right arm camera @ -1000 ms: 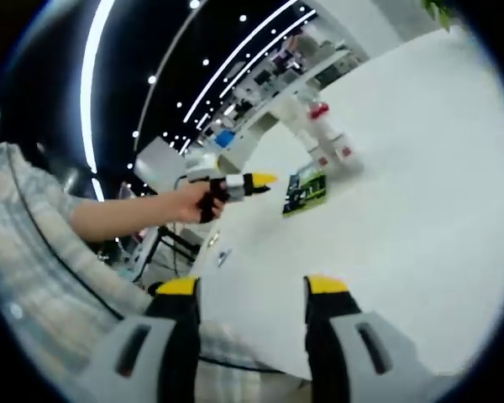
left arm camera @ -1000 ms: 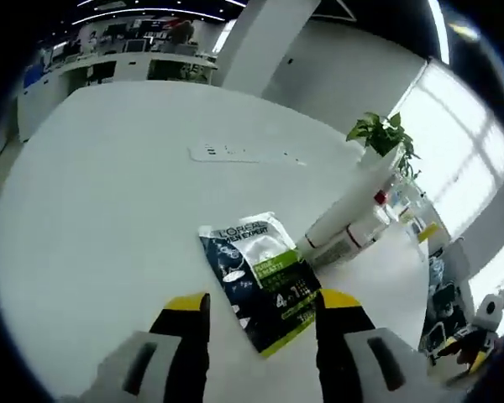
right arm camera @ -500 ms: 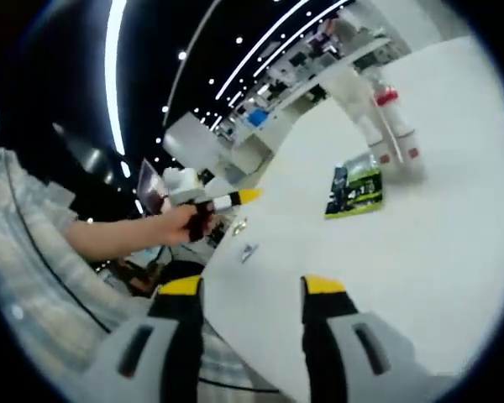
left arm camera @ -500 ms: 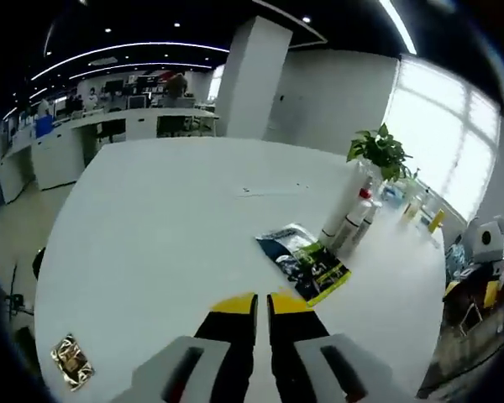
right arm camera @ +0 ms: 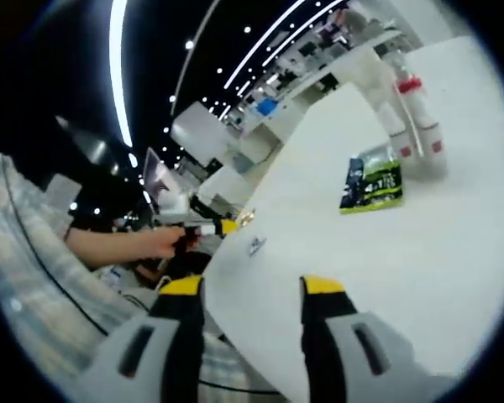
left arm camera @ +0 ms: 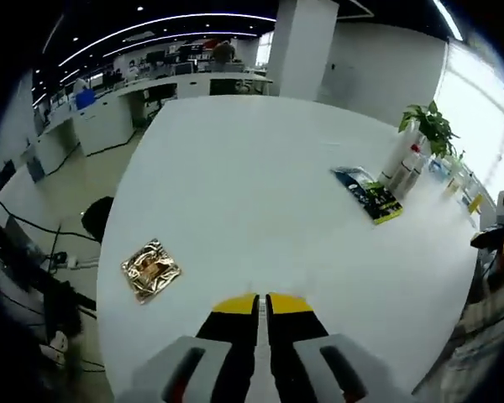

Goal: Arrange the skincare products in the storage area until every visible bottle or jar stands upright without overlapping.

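Note:
My left gripper [left arm camera: 258, 304] is shut with nothing between its yellow tips, low over the near edge of the round white table [left arm camera: 260, 185]. Far across the table lies a flat dark-and-green packet [left arm camera: 367, 193]. Just behind it stand a tall white tube [left arm camera: 398, 156] and a white bottle with a red cap [left arm camera: 414, 161]. My right gripper [right arm camera: 252, 287] is open and holds nothing, above the table's near part. From there the packet [right arm camera: 371, 180] and the two white containers [right arm camera: 413, 117] sit at the far right. A hand holds the left gripper [right arm camera: 208, 227] off the table's left edge.
A crumpled gold foil sachet [left arm camera: 151, 269] lies near the table's left edge, and a small sachet [right arm camera: 256, 245] shows near the rim. A potted plant [left arm camera: 430, 126] stands behind the containers. A sleeve [right arm camera: 34, 277] fills the left side. Office desks lie beyond.
The left gripper has pulled far back from the packet toward the table's near edge, staying shut; it was open one second ago. The right gripper stays open.

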